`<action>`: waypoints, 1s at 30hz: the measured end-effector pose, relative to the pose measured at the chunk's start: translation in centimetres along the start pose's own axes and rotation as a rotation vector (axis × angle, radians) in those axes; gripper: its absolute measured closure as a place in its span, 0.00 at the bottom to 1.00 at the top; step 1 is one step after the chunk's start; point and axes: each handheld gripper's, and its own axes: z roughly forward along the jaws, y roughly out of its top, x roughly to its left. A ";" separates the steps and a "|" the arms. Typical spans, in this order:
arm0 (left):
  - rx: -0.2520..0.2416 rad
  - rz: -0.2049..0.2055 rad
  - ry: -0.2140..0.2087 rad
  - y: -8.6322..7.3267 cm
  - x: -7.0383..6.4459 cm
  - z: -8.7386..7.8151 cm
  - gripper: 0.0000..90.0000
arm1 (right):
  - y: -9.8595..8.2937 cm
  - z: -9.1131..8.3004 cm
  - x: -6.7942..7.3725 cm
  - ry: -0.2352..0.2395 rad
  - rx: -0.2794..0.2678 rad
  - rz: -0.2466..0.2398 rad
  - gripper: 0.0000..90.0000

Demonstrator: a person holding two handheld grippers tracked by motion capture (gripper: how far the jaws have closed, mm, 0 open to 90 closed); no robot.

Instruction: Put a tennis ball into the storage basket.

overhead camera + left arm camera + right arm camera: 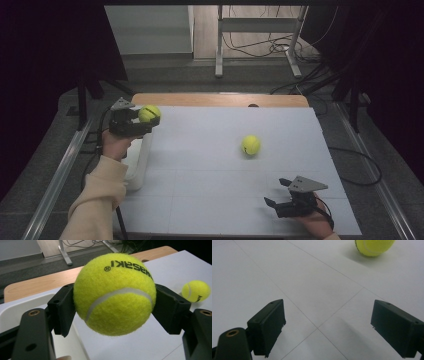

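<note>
While the left tool (145, 120) clamps one ball (114, 293) above the desk's (210, 200) left edge, beside a white bin (137, 165), the right tool (279, 194) rests near the front edge, jaws wide. A second ball (250, 145) lies mid-desk.

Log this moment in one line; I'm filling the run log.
left gripper: shut on held tennis ball | right gripper: open, empty | loose tennis ball: on table

A high camera is looking forward and down over the white surface (210, 200). Two tool-mounted cameras are looking closely along their jaws, both sharing the loose ball (195, 291).
</note>
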 end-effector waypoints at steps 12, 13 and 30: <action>0.029 -0.004 0.035 -0.2 1.2 0.1 0.29 | 0.0 0.0 0.0 -0.001 0.001 -0.002 0.14; 0.029 -0.007 0.036 -0.2 1.3 0.1 0.29 | 0.0 0.0 0.0 -0.001 0.001 -0.002 0.14; 0.062 -0.031 0.082 -0.6 3.0 0.1 0.29 | 0.0 0.0 0.0 0.000 0.005 -0.002 0.14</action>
